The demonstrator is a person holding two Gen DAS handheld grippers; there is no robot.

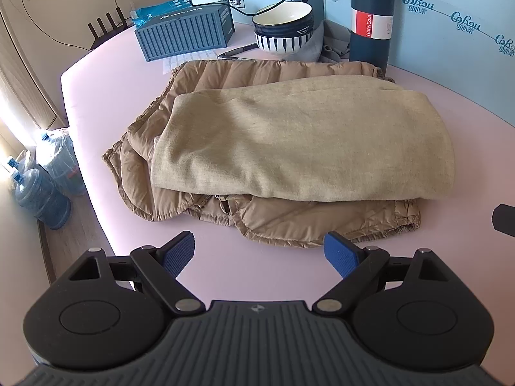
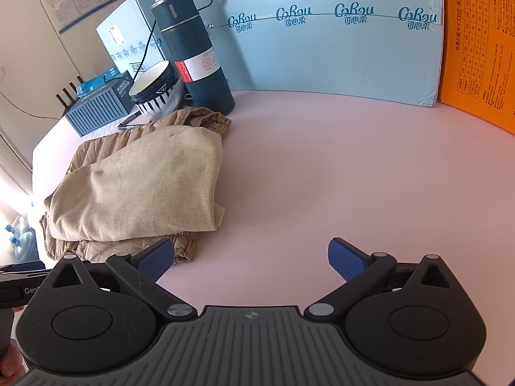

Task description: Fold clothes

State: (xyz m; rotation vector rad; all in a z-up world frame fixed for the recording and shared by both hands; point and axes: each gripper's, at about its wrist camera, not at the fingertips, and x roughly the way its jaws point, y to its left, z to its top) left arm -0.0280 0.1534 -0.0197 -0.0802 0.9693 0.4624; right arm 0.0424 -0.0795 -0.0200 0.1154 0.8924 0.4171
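A folded beige knit garment (image 1: 299, 141) lies on top of a folded tan puffer jacket (image 1: 222, 74) on the pink table (image 1: 257, 273). My left gripper (image 1: 259, 252) is open just in front of the pile's near edge, touching nothing. In the right wrist view the same beige garment (image 2: 145, 180) rests on the tan jacket (image 2: 106, 144) at the left. My right gripper (image 2: 251, 259) is open over bare table, to the right of the pile, its left finger (image 2: 156, 259) close to the jacket's hem.
Behind the pile stand a dark blue flask (image 1: 371, 16), stacked striped bowls (image 1: 283, 27), a grey-blue ribbed box (image 1: 185, 33), a pen (image 1: 236, 52) and light blue cartons (image 2: 338, 32). An orange box (image 2: 479, 48) stands far right. Water jugs (image 1: 42, 189) sit on the floor left.
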